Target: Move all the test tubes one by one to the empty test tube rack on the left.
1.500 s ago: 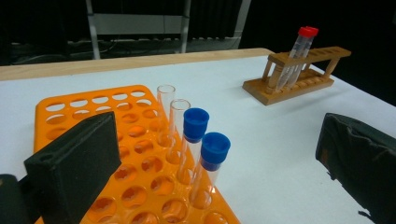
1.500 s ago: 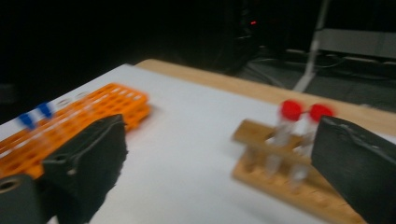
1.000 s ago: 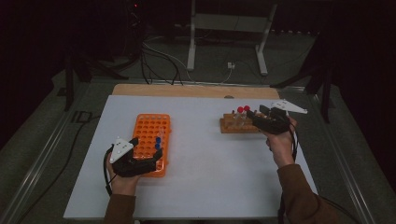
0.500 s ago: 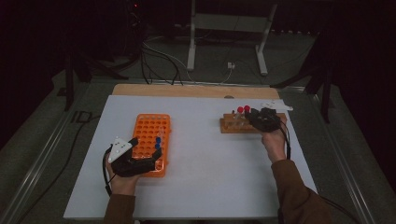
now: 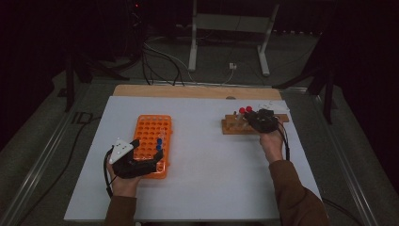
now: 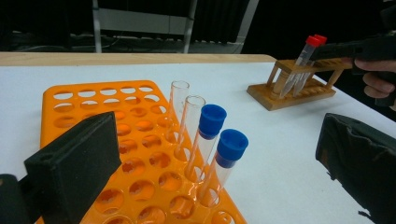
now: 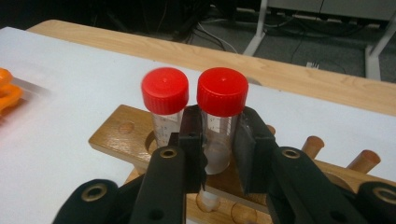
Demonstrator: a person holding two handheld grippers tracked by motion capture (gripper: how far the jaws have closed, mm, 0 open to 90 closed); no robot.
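Note:
An orange tube rack (image 5: 151,136) lies at the left of the white table. Two blue-capped tubes (image 6: 211,140) and two uncapped glass tubes (image 6: 179,105) stand in the orange rack (image 6: 93,107). My left gripper (image 5: 148,150) rests over the rack's near end; in its own view the left gripper (image 6: 215,177) is open wide, with the blue-capped tubes between the jaws and untouched. A wooden rack (image 5: 231,127) at the right holds two red-capped tubes (image 5: 245,110). My right gripper (image 7: 219,128) is shut on the right red-capped tube (image 7: 222,91), which stands in the wooden rack (image 7: 116,133).
The white sheet (image 5: 207,183) covers a wooden table whose edge (image 5: 188,91) shows at the back. Wooden pegs (image 7: 312,142) stick up from the rack's far side. Cables and a metal stand (image 5: 226,28) lie on the floor beyond.
My right gripper has moved left and forward over the wooden rack and closed around the right red-capped tube. The left gripper has stayed at the orange rack.

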